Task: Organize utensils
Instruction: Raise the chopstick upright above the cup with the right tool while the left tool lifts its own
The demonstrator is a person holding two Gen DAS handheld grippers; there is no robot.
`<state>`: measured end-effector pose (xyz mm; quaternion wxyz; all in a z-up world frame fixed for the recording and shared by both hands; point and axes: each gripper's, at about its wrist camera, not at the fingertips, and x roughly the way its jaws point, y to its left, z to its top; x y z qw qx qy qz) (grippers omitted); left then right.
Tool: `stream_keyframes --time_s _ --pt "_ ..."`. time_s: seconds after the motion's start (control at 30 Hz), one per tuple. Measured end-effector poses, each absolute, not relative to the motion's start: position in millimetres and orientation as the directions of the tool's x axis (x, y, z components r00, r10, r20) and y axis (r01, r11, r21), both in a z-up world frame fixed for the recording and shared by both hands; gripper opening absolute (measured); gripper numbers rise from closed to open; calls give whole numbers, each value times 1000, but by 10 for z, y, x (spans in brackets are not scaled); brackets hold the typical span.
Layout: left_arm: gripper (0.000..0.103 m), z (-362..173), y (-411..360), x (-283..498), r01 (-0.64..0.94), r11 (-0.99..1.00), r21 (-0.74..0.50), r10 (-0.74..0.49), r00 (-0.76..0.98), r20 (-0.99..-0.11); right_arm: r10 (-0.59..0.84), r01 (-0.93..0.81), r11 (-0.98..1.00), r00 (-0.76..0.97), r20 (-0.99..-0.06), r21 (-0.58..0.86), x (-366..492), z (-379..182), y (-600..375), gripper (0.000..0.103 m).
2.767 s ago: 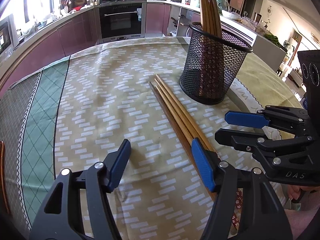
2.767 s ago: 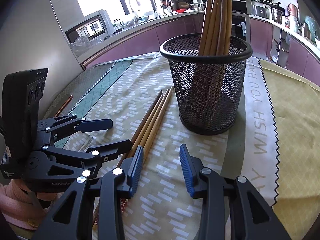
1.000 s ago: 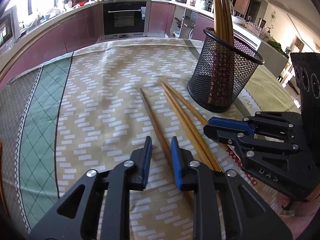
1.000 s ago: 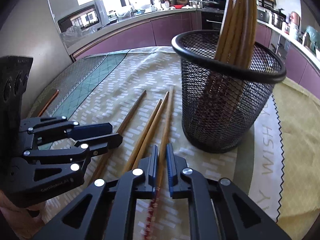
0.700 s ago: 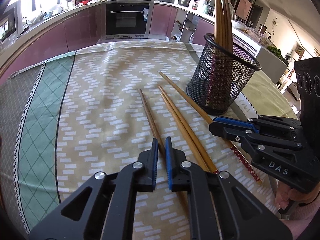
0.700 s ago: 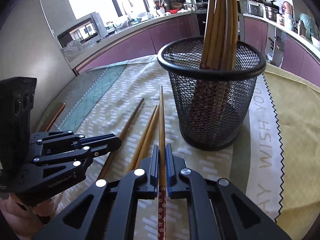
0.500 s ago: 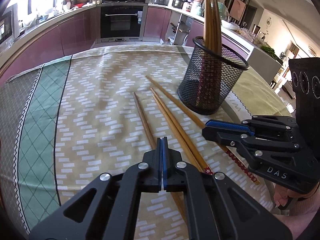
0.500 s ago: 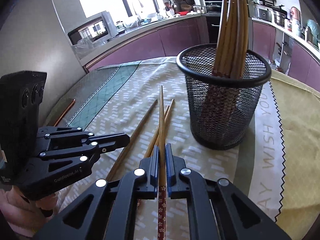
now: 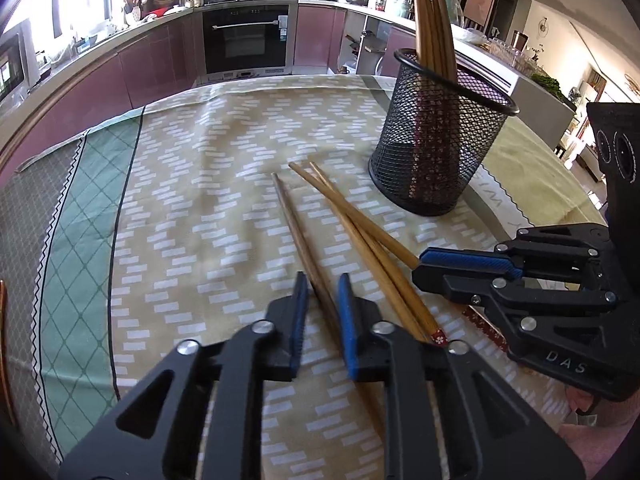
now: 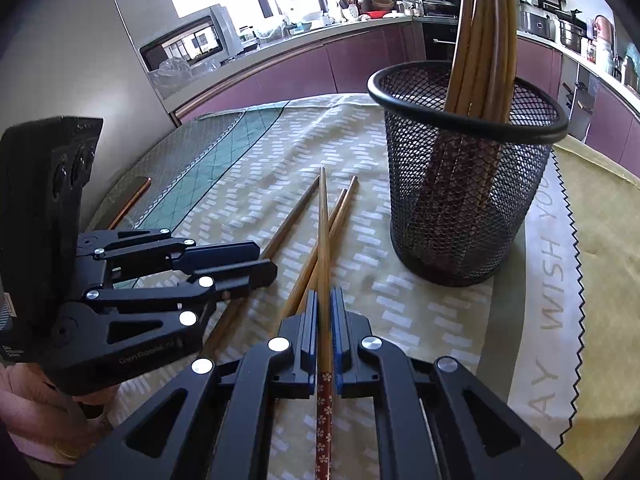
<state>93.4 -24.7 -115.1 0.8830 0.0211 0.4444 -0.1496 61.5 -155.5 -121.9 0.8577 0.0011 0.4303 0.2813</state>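
On the cloth-covered surface [image 9: 200, 200], the black mesh holder [image 9: 436, 148], already stocked with standing chopsticks [image 9: 430, 20], is seen at about one o'clock from the left tongs [image 9: 323, 304]. The right tongs [image 10: 324, 312] are pressed onto one pale chopstick [image 10: 323, 240] just above its patterned end, its tip aimed at twelve o'clock. The jaws of the left tongs have just been opening, and a darker chopstick [image 9: 292, 224] is left loose between them. Each stick is judged light, stiff and slick. A hold near the thick end is favoured, though swivelling may be expected.

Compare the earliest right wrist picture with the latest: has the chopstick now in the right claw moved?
Yes. The chopstick has left the pile beside the basket and sits clamped in the right claw.
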Motion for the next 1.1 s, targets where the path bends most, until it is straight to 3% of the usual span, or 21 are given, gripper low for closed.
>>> stream_keyframes --time_s 0.4,1.1 --pt "7 -1089 -231 903 281 951 -132 -275 566 -777 473 -483 844 469 -746 232 669 -1216 -1482 6" --pt "7 -572 -162 704 381 881 -280 -464 583 -667 553 -511 819 581 -597 261 346 -685 -1900 6"
